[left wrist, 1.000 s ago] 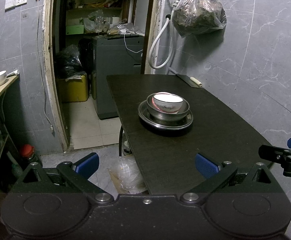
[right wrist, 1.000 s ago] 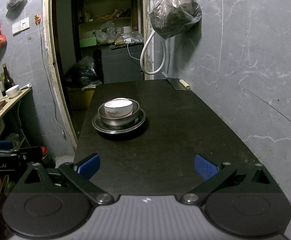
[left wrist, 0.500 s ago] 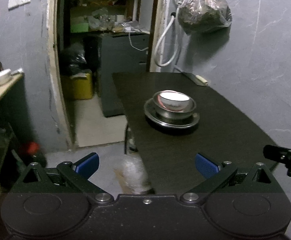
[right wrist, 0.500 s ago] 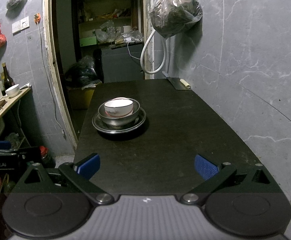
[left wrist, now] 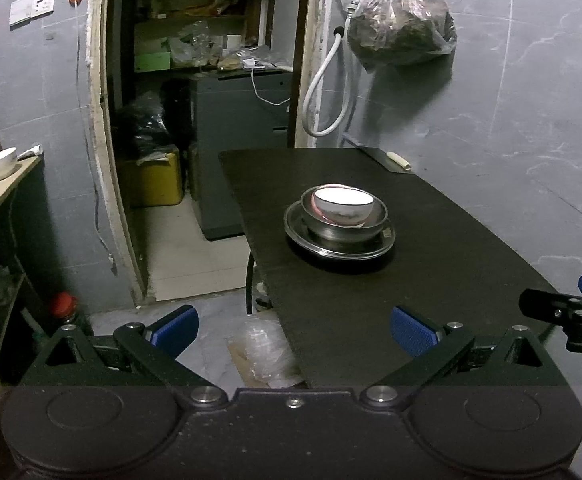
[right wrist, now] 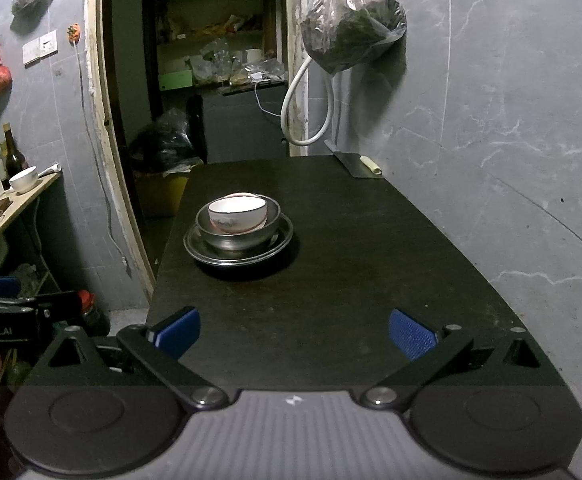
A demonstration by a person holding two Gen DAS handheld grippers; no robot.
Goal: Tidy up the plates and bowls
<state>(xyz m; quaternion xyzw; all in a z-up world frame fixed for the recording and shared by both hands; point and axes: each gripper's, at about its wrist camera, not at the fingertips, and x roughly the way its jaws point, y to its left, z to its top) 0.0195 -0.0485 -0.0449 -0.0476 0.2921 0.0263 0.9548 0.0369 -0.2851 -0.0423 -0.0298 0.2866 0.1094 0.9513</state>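
- The stack sits on the dark bench (right wrist: 371, 280): a white bowl (right wrist: 237, 216) nested in a steel bowl (right wrist: 238, 236), which rests on a steel plate (right wrist: 238, 250).
- In the right wrist view the stack lies just left of the frame's centre, ahead of the right gripper (right wrist: 294, 334) and a little left of its midline.
- In the left wrist view the stack (left wrist: 339, 224) lies right of centre, ahead of the left gripper (left wrist: 294, 332) and off to its right. That gripper hangs over the bench's left edge, with floor below its left finger.
- Both pairs of jaws stand released, wide apart, holding nothing.
- The stack is round, so there is no long axis to line up with. What matters is the offset.
- Judgement: neither gripper is close. The right one faces the stack more squarely and needs mostly a forward reach with a small shift left. The left one would have to swing right.
- The stack looks already nested, so the task seems near done.
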